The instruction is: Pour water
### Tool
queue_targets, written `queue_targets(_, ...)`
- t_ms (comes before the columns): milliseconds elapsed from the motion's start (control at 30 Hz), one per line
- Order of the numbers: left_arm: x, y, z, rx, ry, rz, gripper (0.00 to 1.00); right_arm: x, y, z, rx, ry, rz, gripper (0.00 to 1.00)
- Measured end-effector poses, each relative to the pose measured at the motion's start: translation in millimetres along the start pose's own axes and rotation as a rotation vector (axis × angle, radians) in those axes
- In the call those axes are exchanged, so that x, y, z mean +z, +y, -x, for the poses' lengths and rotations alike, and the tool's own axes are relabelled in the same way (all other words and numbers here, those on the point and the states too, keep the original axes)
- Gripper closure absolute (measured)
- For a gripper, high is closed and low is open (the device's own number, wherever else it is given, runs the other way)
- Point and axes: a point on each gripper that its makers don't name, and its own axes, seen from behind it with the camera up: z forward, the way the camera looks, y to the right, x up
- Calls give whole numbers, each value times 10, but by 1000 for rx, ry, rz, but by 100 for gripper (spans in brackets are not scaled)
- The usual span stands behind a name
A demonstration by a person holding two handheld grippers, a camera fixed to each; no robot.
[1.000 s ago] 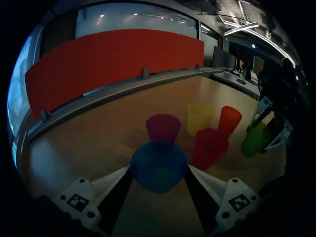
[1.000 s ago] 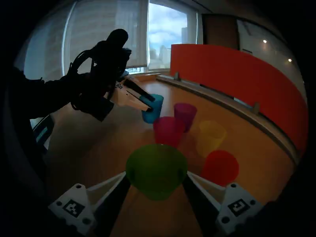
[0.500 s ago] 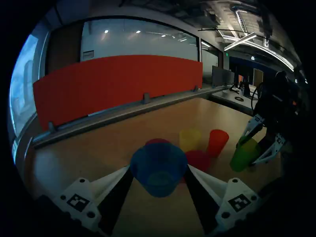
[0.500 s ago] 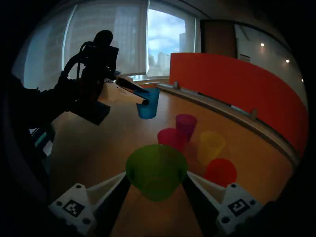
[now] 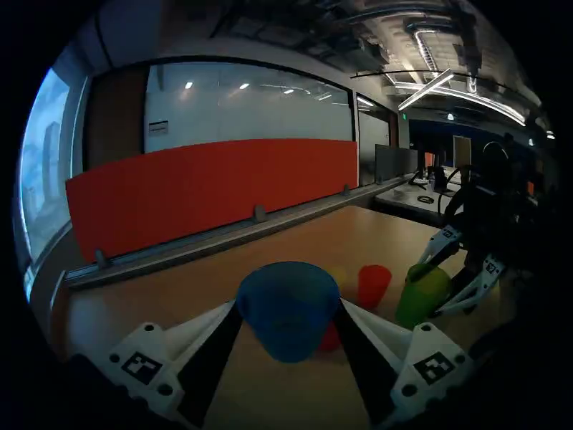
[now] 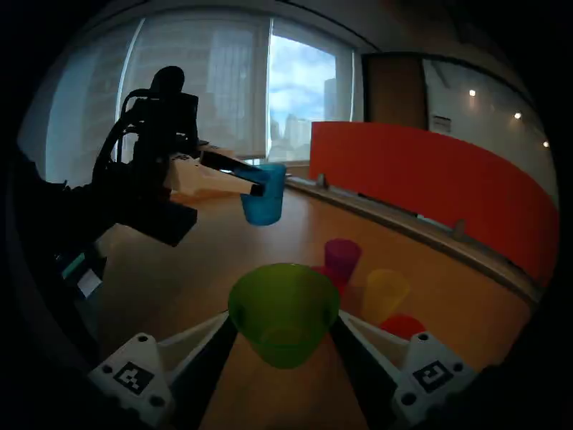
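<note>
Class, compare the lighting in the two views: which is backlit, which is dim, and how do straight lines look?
Right gripper view: the bright window backlights the left gripper holding the blue cup, leaving its body nearly a silhouette. Left gripper view: dim, lit by ceiling strip lights; the red partition bows from fisheye distortion.

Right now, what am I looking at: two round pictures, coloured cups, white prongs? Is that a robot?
No robot arm: a person holds a two-finger gripper in each hand, with a fisheye camera riding on each. The left gripper view looks along the left gripper, shut on a blue cup. The right gripper view looks along the right gripper, shut on a green cup. Each view also catches the other gripper farther off. Beneath them is a wooden table, where a purple cup, a yellow cup and a red cup stand.
</note>
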Motion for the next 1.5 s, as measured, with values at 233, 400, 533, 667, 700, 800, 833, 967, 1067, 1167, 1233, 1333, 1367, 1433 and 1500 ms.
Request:
queue_targets(233, -137, 117, -118, 2, 36, 9, 14, -36, -16, -225, -9, 60, 11, 11)
queue_targets(400, -236, 151, -204, 3, 55, 10, 14, -93, -30, -409, -16, 116, 15, 11)
queue_targets(533, -306, 181, -273, 5, 73, 12, 15, -128, -33, -515, -19, 147, 19, 10)
queue_targets(667, -355, 216, -317, 7, 86, 16, 14, -145, -26, -587, -20, 170, 25, 10)
queue_targets(700, -367, 226, -324, 8, 88, 17, 14, -148, -24, -602, -20, 175, 26, 10)
queue_targets(800, -394, 246, -336, 14, 91, 20, 14, -155, -28, -636, -18, 186, 26, 10)
queue_targets(833, -401, 251, -340, 16, 91, 21, 14, -158, -31, -647, -17, 190, 25, 10)
queue_targets(967, -427, 277, -369, 25, 97, 25, 14, -165, -43, -686, -13, 204, 23, 10)
queue_targets(1067, -445, 298, -401, 31, 104, 27, 14, -163, -49, -706, -14, 210, 21, 10)
queue_targets(1167, -463, 313, -433, 37, 115, 28, 14, -160, -55, -722, -16, 212, 20, 10)
queue_targets(1233, -473, 317, -453, 42, 123, 26, 14, -156, -54, -730, -19, 212, 21, 10)
queue_targets(1333, -485, 319, -482, 51, 135, 21, 14, -147, -54, -735, -22, 212, 22, 10)
queue_targets(1367, -487, 319, -493, 55, 139, 19, 14, -144, -57, -733, -23, 212, 20, 10)
queue_targets(1433, -492, 319, -518, 62, 147, 16, 14, -138, -68, -732, -23, 212, 15, 10)
queue_targets(1500, -498, 317, -548, 68, 156, 12, 15, -133, -83, -732, -21, 211, 7, 10)
